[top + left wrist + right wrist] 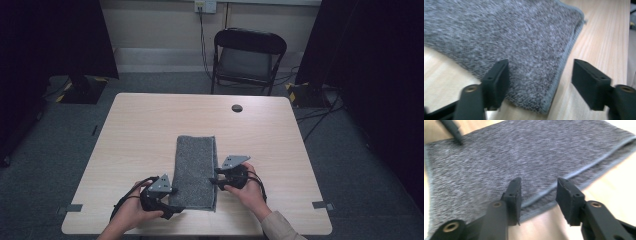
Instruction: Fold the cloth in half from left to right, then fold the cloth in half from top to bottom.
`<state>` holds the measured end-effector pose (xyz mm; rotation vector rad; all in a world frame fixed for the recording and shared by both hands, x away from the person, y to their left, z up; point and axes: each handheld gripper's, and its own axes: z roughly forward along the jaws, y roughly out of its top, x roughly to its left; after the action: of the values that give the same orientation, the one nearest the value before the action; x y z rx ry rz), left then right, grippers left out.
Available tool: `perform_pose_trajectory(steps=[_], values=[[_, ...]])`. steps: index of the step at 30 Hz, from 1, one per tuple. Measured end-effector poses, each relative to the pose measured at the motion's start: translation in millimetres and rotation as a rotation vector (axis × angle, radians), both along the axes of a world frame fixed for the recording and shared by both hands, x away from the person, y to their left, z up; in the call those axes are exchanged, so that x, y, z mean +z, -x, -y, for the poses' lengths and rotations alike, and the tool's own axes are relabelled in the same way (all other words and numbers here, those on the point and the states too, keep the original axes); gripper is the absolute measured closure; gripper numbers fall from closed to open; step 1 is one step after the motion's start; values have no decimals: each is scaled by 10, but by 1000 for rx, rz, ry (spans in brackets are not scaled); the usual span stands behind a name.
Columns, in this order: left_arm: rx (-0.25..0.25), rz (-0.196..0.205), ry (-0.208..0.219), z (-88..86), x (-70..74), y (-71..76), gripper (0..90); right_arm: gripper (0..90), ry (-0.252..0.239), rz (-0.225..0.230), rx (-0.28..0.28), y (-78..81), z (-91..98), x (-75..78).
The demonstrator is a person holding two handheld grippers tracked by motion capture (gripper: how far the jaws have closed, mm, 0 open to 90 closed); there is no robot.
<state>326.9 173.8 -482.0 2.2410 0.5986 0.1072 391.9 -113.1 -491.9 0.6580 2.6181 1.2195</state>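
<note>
Folded grey towel [195, 171] on table [145, 130]

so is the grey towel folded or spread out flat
Folded: the grey towel lies as a narrow strip, and the right gripper view shows two stacked hemmed edges.

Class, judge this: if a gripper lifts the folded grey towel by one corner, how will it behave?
The grey towel lies flat in soft layers, so it would probably droop and unfold. Its nubby weave suggests the open left gripper would hold it without slipping. It looks light.
</note>
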Motion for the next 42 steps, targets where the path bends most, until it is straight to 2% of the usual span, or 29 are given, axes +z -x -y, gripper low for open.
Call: perform_pose_trajectory(steps=[2,6,8,10,14,16,21,22,24,32,34,35,39,42], values=[[11,10,11,-3,2,-21,250,492,4,-9,14,31,-40,-45],[13,34,23,37,-26,-88,243,485,7,-5,17,33,-47,-55],[16,37,59,52,-10,-148,203,485,2,-4,16,38,-42,-62],[24,57,98,46,32,-210,202,485,4,-1,20,47,-29,-61],[38,76,86,53,79,-305,182,484,7,-6,26,79,-6,-57],[35,70,78,68,76,-315,186,468,18,-15,36,105,21,-43],[42,67,65,41,96,-360,184,338,10,-21,16,120,66,-7],[51,70,62,26,110,-381,182,313,-16,-32,1,104,96,35],[68,72,59,-1,133,-429,180,297,-19,-26,-7,90,109,55],[115,71,46,-66,107,-684,168,281,4,-20,-47,-112,146,76],[128,77,47,-72,107,-778,169,275,9,-16,-74,-229,124,57],[133,74,44,-70,108,-824,169,275,9,-16,-74,-229,124,57],[157,67,36,-65,96,-1019,170,287,-12,-28,-129,-455,97,27],[175,56,38,-64,64,-1137,174,295,5,-30,-140,-550,71,1]])
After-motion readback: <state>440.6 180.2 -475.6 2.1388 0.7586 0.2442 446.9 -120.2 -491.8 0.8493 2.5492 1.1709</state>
